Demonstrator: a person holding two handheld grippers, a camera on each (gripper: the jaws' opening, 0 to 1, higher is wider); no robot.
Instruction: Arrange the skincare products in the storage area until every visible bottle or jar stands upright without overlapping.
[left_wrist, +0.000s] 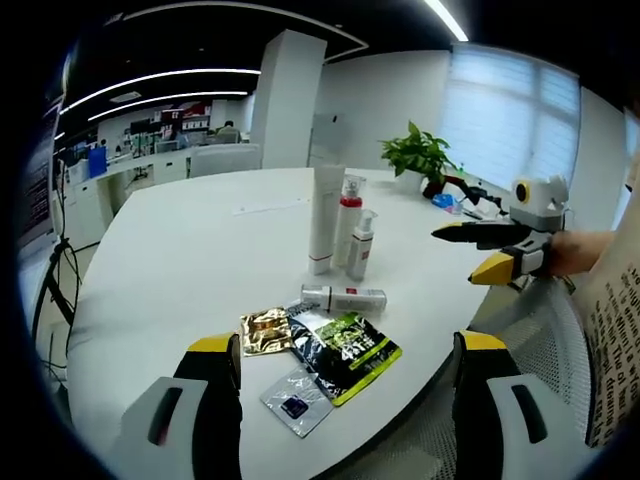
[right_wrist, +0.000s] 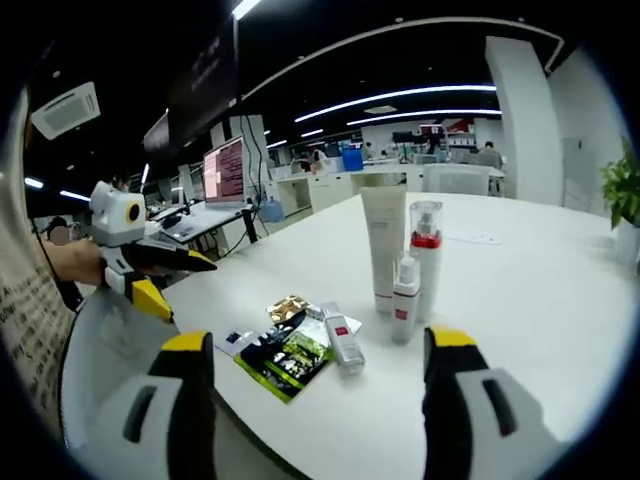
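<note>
On the white table (left_wrist: 190, 250) three containers stand upright close together: a tall white tube (left_wrist: 325, 220), a bottle with a red collar (left_wrist: 348, 222) and a small white pump bottle (left_wrist: 361, 247). In front of them a small white bottle (left_wrist: 343, 297) lies on its side. The right gripper view shows the same tube (right_wrist: 383, 245), red-collared bottle (right_wrist: 425, 258), pump bottle (right_wrist: 405, 300) and lying bottle (right_wrist: 343, 340). My left gripper (left_wrist: 345, 365) is open above the table's near edge. My right gripper (right_wrist: 320, 385) is open too, short of the lying bottle. Neither holds anything.
Flat sachets lie by the lying bottle: a gold one (left_wrist: 265, 330), a green-black one (left_wrist: 345, 350) and a small clear one (left_wrist: 297, 400). A potted plant (left_wrist: 420, 155) stands at the far edge. A mesh chair (left_wrist: 540, 330) sits beside the table. Office desks stand behind.
</note>
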